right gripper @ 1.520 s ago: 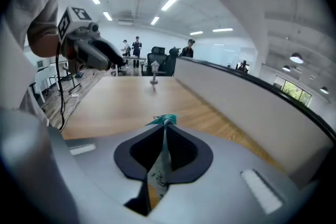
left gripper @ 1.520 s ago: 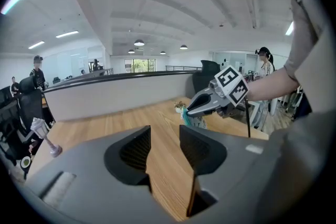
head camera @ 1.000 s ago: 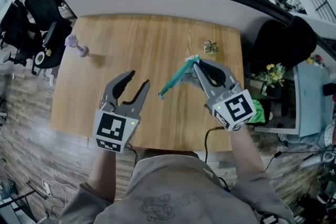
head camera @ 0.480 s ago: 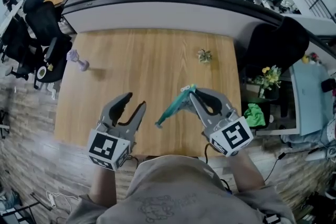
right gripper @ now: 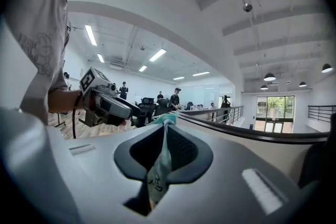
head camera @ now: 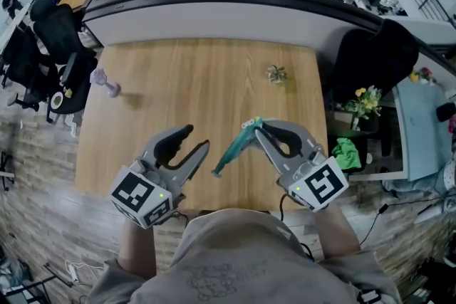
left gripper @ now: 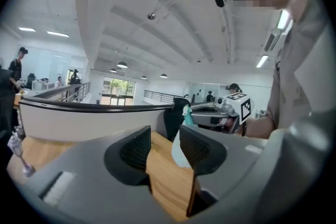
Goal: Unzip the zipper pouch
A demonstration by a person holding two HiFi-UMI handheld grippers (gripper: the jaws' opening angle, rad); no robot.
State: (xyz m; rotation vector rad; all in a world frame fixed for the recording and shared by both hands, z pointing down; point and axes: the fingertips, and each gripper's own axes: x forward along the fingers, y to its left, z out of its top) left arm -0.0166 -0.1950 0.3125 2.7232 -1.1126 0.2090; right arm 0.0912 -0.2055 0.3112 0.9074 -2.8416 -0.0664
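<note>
Wooden table [head camera: 199, 75] fills the middle of the head view, with an open office behind its far edge. Over the table's near edge, toward its right-hand half, the pouch [head camera: 234, 151] hangs in the air, lifted clear of the tabletop. The right gripper [head camera: 258, 126] is clamped on the pouch's upper end; in its own view the right gripper [right gripper: 164, 152] has both pads pressed flat against the thin fabric of the pouch [right gripper: 159, 168]. The left gripper [head camera: 197, 139] hovers over the table's near edge on the left, jaws apart and empty, close to the pouch's lower end but not touching it. Judging by that, the pouch is picked up and steadied, while the zipper pull has yet to be caught and drawn. The pouch is teal, slim and flat, seen almost edge-on, slanting down to the left; whether the zipper is open at all cannot be told.
</note>
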